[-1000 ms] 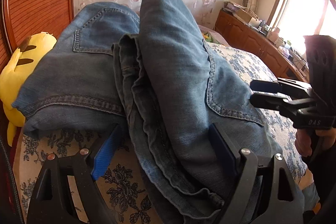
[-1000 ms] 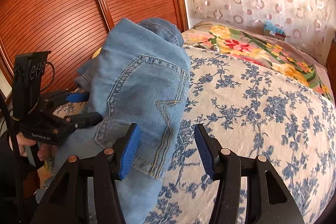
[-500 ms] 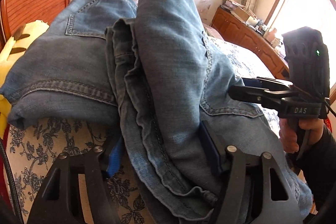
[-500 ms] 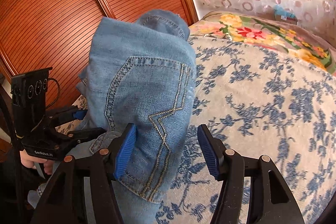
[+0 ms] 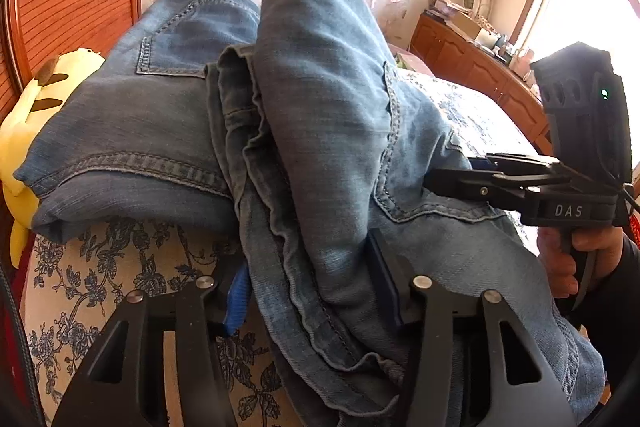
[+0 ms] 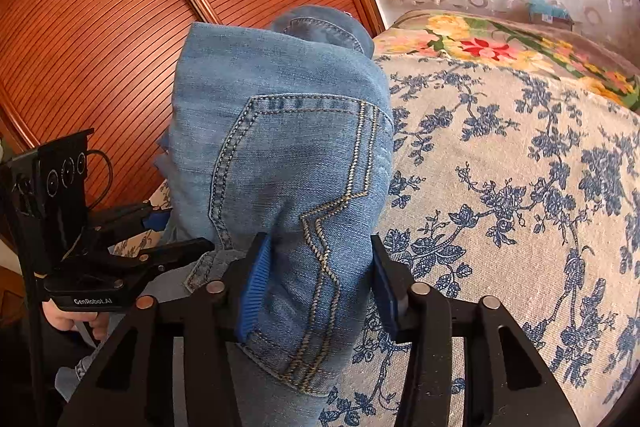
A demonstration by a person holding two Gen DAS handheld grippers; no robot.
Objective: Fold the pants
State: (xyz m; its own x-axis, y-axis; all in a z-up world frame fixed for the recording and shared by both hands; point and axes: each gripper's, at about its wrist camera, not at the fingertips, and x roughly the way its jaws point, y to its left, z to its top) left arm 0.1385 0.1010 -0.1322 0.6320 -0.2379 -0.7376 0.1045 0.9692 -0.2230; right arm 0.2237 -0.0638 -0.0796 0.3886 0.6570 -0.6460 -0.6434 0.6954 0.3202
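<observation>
Closing my left claw (image 5: 316,291) and right claw (image 6: 320,291) on the bunched jeans (image 5: 320,107) at the edge of the bed (image 6: 520,187), I grasp both sides so that the fold stays even.

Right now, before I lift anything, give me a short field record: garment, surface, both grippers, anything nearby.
garment: blue denim jeans, bunched, back pocket up
surface: bed with blue-floral cream cover
left gripper: jaws just closing, pads pressed on a bunched fold of the jeans
right gripper: jaws just closing, pads squeezing the pocket area
nearby: yellow plush toy at the bed edge; wooden slatted doors behind
</observation>
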